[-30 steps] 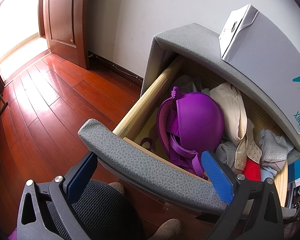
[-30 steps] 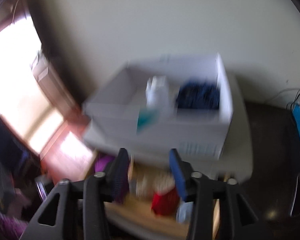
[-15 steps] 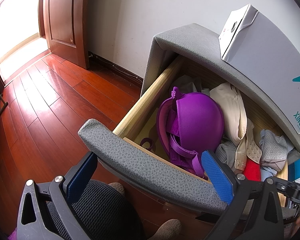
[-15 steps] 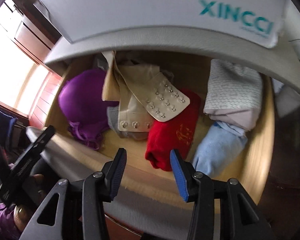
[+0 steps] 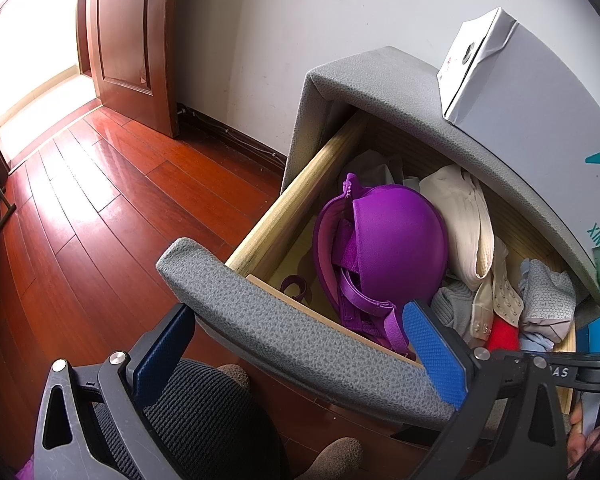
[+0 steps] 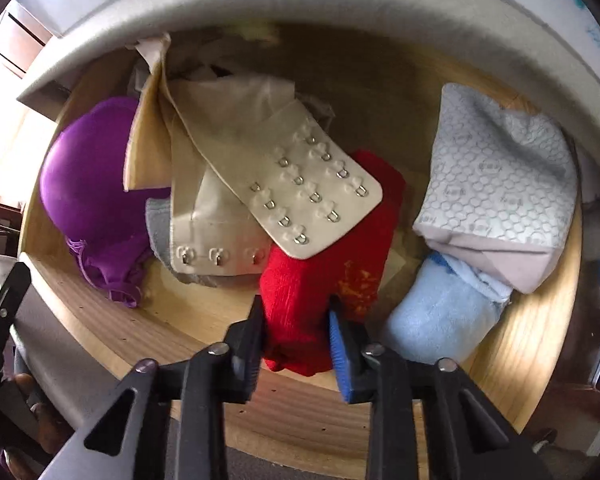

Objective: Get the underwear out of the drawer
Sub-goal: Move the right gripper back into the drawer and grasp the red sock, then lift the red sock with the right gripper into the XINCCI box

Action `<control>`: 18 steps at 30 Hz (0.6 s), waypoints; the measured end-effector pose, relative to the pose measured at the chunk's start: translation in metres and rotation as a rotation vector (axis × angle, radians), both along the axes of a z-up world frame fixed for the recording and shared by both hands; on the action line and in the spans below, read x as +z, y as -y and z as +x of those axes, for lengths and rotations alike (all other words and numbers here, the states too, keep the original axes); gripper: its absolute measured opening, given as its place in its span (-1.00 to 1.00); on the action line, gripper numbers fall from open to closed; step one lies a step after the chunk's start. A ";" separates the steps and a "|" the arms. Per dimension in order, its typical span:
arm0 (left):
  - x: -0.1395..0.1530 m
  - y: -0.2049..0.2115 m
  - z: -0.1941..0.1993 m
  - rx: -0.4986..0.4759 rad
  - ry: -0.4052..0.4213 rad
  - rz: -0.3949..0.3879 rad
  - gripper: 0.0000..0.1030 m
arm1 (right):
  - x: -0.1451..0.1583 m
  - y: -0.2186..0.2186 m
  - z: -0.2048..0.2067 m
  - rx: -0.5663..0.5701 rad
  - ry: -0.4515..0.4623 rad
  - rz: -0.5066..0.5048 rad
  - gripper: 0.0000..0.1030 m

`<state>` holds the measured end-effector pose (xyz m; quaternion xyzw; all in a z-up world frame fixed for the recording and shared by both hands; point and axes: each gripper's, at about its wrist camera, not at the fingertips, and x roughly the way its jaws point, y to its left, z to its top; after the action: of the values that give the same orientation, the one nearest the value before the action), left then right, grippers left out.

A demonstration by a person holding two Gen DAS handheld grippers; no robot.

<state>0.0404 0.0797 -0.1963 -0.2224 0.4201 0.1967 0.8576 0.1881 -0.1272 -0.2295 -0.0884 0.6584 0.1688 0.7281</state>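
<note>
I have the right gripper pointing straight down into the drawer, and its jaws have just been closing on the red underwear, which sits between the pads with both pressed against its sides. That folded red piece lies at the drawer's front, between the purple bra and the blue cloth, with its long axis running from my fingertips toward the drawer's back under the beige strap. The left gripper hangs wide open and empty across the drawer front, farther from the red piece. I judge the lift must go straight up.
</note>
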 end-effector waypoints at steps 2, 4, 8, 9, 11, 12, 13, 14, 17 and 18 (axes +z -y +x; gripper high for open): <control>0.000 0.000 0.000 0.000 0.000 0.000 1.00 | 0.007 0.005 -0.006 -0.005 0.031 0.017 -0.54; 0.000 0.000 0.000 0.000 0.000 0.000 1.00 | 0.017 0.016 -0.015 -0.044 0.045 0.066 -0.55; 0.000 0.000 0.000 0.000 0.000 0.000 1.00 | 0.044 0.040 -0.036 -0.103 0.055 0.177 -0.55; 0.000 0.000 0.000 0.000 0.000 -0.001 1.00 | 0.054 0.046 -0.043 -0.121 0.065 0.203 -0.55; 0.000 0.000 0.000 0.000 0.001 0.000 1.00 | 0.079 0.059 -0.057 -0.145 0.090 0.278 -0.55; 0.000 0.000 0.000 0.001 0.001 0.000 1.00 | 0.090 0.063 -0.064 -0.152 0.098 0.307 -0.55; 0.000 0.000 0.000 0.000 0.000 0.000 1.00 | 0.103 0.070 -0.069 -0.156 0.112 0.328 -0.55; 0.000 0.000 0.000 0.000 0.000 0.000 1.00 | 0.117 0.072 -0.070 -0.156 0.125 0.346 -0.55; 0.000 0.000 0.000 0.000 0.001 0.000 1.00 | 0.168 0.080 -0.074 -0.143 0.156 0.444 -0.55; 0.000 0.000 0.000 0.000 0.000 0.000 1.00 | 0.189 0.079 -0.075 -0.125 0.187 0.462 -0.55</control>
<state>0.0403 0.0796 -0.1964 -0.2224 0.4199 0.1967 0.8576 0.1128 -0.2063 -0.0409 0.1057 0.5366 0.2606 0.7956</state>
